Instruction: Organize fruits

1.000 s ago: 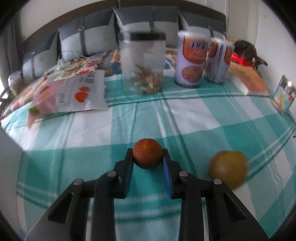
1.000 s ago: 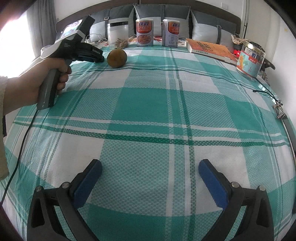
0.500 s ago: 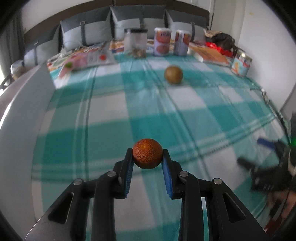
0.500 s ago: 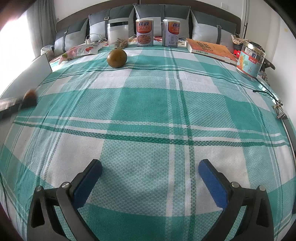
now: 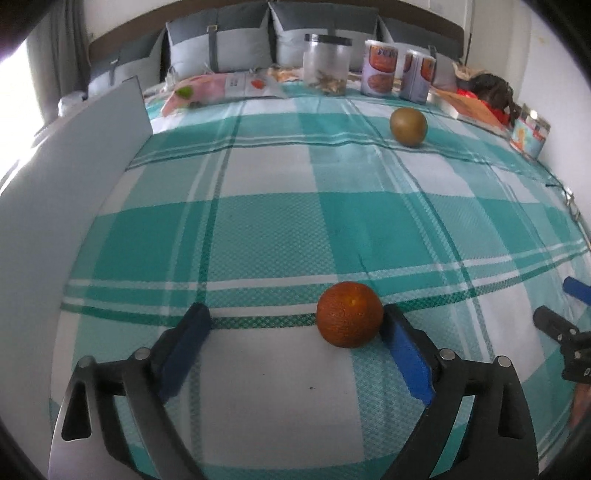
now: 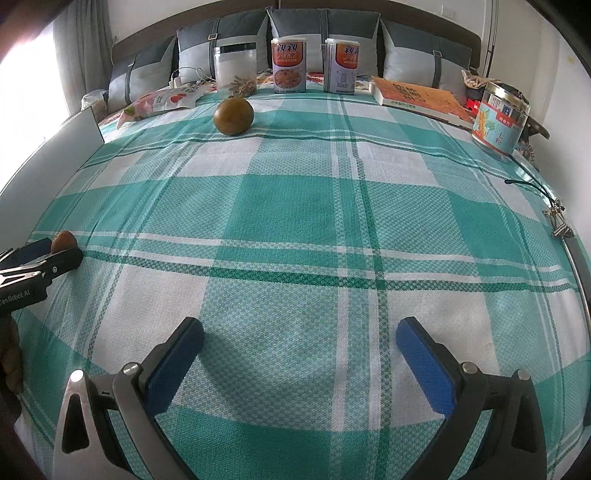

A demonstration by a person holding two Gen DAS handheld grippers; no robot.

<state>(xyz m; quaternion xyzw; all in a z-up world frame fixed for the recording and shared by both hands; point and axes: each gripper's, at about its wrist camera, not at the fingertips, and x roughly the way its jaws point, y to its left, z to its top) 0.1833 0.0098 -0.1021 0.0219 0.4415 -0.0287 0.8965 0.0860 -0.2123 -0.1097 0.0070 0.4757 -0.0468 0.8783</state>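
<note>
Bedroom: plaid-covered bed (image 6: 295,206), pillows (image 6: 325,33)

Orange (image 5: 349,314) near on checked cloth; green-brown fruit (image 5: 408,127) far.

The left can (image 6: 289,65) by the pillows carries two large red Chinese characters, 親親, above a food picture. The round tin (image 6: 499,117) at the right shows the characters 上 and 粉. On the left tool (image 6: 22,273), mirrored white lettering reads roughly "Robot.AI". Other print is too small to read.
</note>
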